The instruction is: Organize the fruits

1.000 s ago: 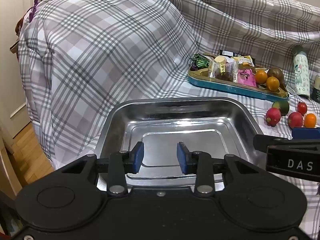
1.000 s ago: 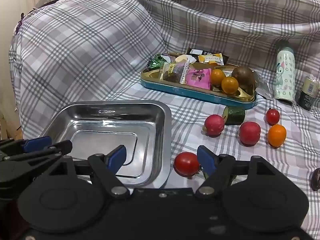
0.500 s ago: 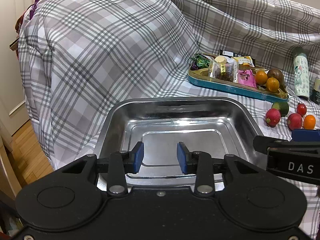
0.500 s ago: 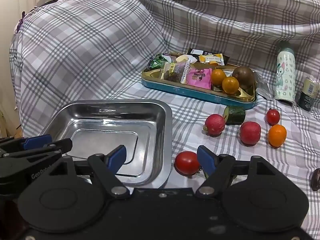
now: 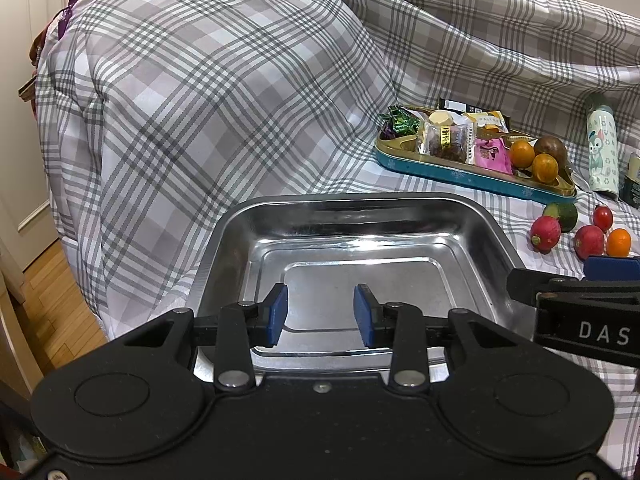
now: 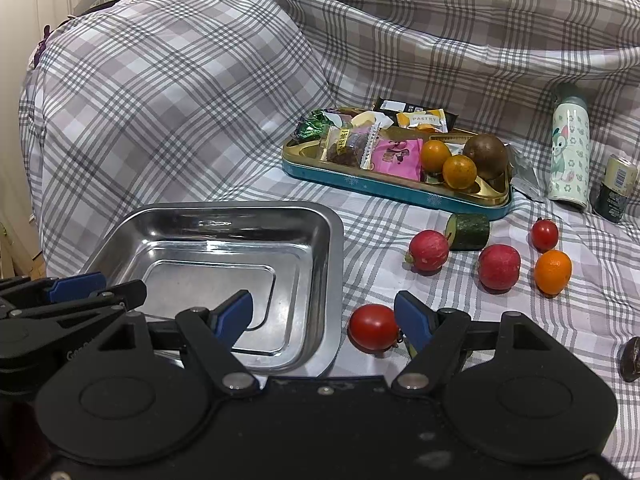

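An empty steel tray [image 6: 324, 248] lies on the checked cloth; it also shows in the left wrist view [image 5: 480, 220]. My left gripper [image 5: 320, 314] is open and empty over the tray's near edge. My right gripper [image 6: 324, 314] is open wide and empty, above the tray's right rim, with a red tomato [image 6: 373, 327] just inside its right finger. Beyond lie two red fruits [image 6: 429, 250] [image 6: 499, 267], a cucumber piece [image 6: 469, 226], a small tomato [image 6: 545, 234] and an orange [image 6: 553, 272].
A teal and gold tray [image 6: 394, 190] at the back holds snack packets, two oranges and a brown fruit. A patterned bottle [image 6: 570, 152] and a small can [image 6: 616, 188] stand at the right. A dark object [image 6: 632, 360] lies at the right edge. Draped cloth rises behind.
Both grippers have shifted only slightly; the views drifted a little. Nothing was grasped or released.
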Motion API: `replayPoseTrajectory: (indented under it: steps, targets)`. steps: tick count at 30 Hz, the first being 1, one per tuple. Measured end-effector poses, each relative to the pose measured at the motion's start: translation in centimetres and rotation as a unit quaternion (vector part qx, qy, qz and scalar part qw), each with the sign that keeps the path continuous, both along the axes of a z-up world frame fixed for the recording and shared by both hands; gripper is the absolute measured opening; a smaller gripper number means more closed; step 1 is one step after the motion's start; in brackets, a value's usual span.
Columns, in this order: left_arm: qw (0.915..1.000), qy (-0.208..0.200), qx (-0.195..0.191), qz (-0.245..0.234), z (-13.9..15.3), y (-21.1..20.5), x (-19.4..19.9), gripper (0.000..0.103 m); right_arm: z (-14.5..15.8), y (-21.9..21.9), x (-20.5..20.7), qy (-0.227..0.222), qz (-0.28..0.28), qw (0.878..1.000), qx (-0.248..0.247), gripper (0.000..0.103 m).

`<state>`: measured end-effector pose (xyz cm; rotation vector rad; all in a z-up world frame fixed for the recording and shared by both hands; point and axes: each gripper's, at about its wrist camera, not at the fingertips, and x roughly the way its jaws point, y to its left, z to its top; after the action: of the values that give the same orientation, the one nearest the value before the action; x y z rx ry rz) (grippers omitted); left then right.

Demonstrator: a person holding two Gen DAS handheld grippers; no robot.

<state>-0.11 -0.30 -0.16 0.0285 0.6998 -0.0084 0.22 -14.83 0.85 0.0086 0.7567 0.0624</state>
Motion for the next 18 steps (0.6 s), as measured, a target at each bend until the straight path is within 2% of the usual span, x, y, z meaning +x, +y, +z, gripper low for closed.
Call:
replayPoseTrajectory:
  steps: [18]
  targets:
    - [1.0000,0.000,0.000,0.000,0.00,-0.02,0.01,0.045,0.02,0.04,-0.01,0.000,-0.001,1.000,-0.001,0.079]
